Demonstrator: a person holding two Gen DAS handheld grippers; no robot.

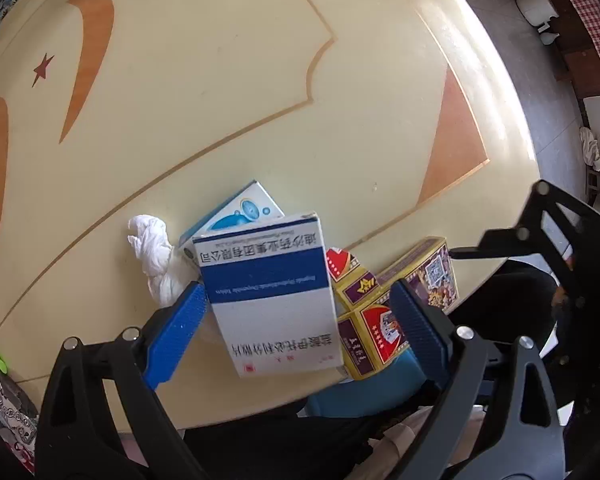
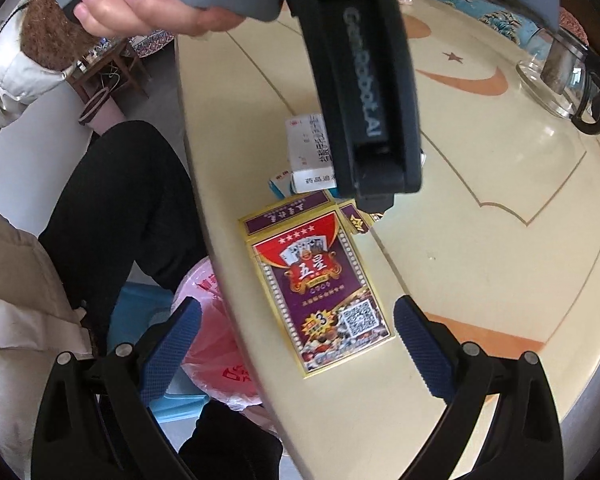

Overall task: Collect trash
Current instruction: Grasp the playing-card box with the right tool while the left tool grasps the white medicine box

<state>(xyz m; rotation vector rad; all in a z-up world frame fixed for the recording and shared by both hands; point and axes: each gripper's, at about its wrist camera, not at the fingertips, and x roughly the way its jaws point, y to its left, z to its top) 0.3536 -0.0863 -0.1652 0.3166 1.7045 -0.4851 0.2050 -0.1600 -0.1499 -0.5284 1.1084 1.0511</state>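
Cream table (image 1: 260, 100) carries crumpled tissue (image 1: 154, 252) beside the medicine box (image 1: 268, 296) between the wide-open left gripper (image 1: 300, 320); right gripper (image 2: 296, 344) gapes too.

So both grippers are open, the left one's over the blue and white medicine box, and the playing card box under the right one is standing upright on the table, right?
Not quite. In the right wrist view the playing card box lies flat, face up, on the table. The rest holds: the right gripper and left gripper are open, the left over the medicine box.
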